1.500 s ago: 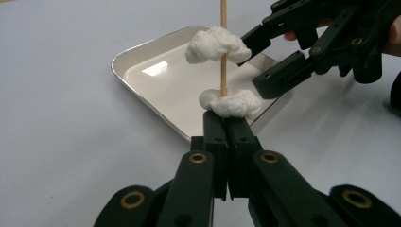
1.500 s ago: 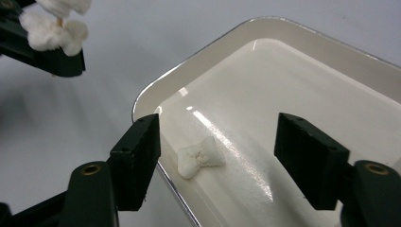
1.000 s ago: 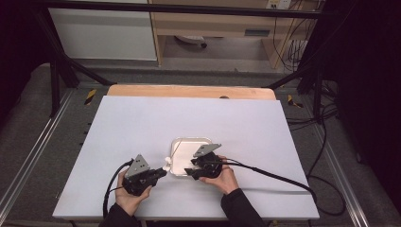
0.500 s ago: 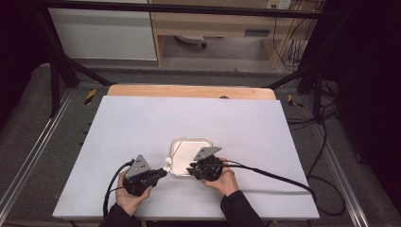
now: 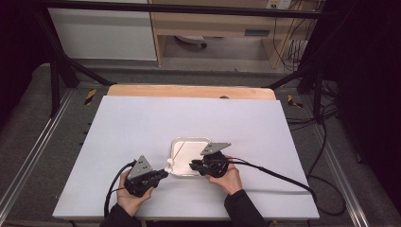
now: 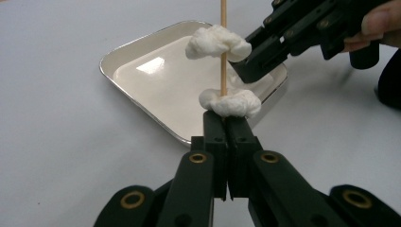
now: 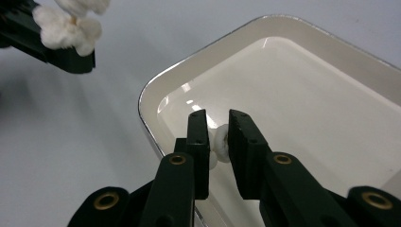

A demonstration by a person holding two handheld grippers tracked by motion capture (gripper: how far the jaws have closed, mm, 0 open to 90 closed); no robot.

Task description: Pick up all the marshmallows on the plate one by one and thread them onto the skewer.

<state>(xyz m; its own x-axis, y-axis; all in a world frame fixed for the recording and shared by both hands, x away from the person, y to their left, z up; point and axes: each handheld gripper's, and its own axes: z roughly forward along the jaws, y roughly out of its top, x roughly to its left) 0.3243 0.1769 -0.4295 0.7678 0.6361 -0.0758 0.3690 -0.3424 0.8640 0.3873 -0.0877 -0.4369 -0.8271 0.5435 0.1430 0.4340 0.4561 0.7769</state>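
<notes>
The right gripper (image 7: 218,137) is clamped on a small white marshmallow piece (image 7: 219,144), its jaws held slightly apart by the lump, low over the near-left corner of the white tray (image 7: 326,56). Out at ten o'clock in its own view sits the left gripper (image 6: 226,124), jaws pressed together on the base of a thin wooden skewer (image 6: 223,45) that stands upright; one marshmallow (image 6: 230,102) rests right on the jaw tips and a second (image 6: 218,42) rides higher up the stick. In the high view the two grippers face each other across the tray's front edge, the left at about eight o'clock from the tray (image 5: 189,142) and the right at five.

The step in hand looks like threading the held piece onto the skewer (a soft thing, easily squashed). Doing it well likely means lifting the piece above the skewer's tip — keeping the squeeze light — then pressing it straight down along the stick while the left gripper keeps that stick plumb, not levered sideways
</notes>
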